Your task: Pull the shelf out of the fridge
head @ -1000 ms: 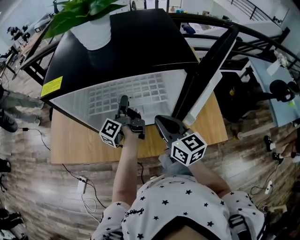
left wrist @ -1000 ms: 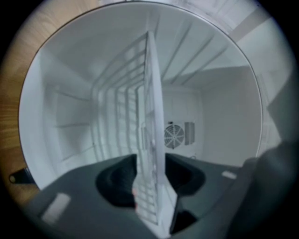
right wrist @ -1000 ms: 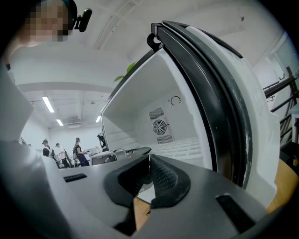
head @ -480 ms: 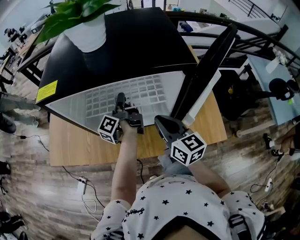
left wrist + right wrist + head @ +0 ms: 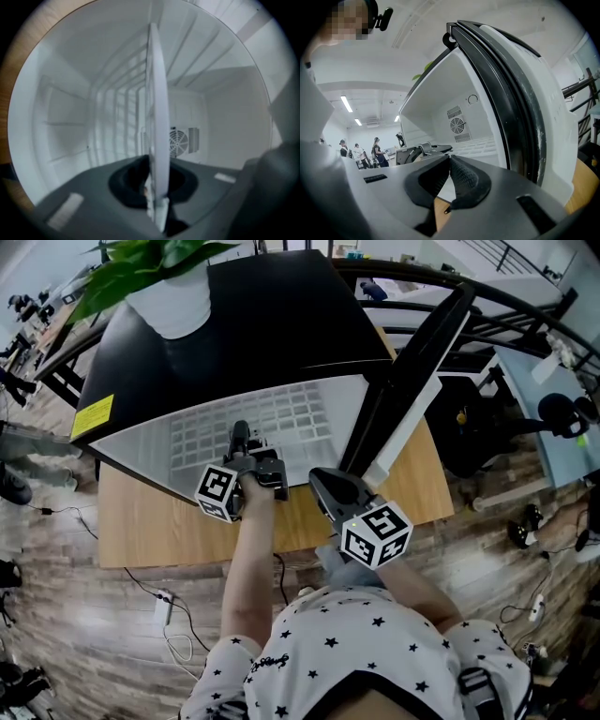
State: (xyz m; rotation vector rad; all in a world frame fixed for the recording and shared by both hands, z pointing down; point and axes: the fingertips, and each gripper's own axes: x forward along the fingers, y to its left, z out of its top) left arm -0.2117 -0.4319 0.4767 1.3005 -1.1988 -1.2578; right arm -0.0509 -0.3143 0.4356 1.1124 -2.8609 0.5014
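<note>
Gripping: your left tongs are closing on the front edge of the shelf, which sits inside the open fridge.
Pulling: once firm, draw it straight toward you, level.
Spare: your right tongs are pressed together and empty; keep them clear.

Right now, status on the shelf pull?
Left gripper closing on shelf edge. Right gripper shut, empty. Shelf not yet out; door open, nothing blocking.
</note>
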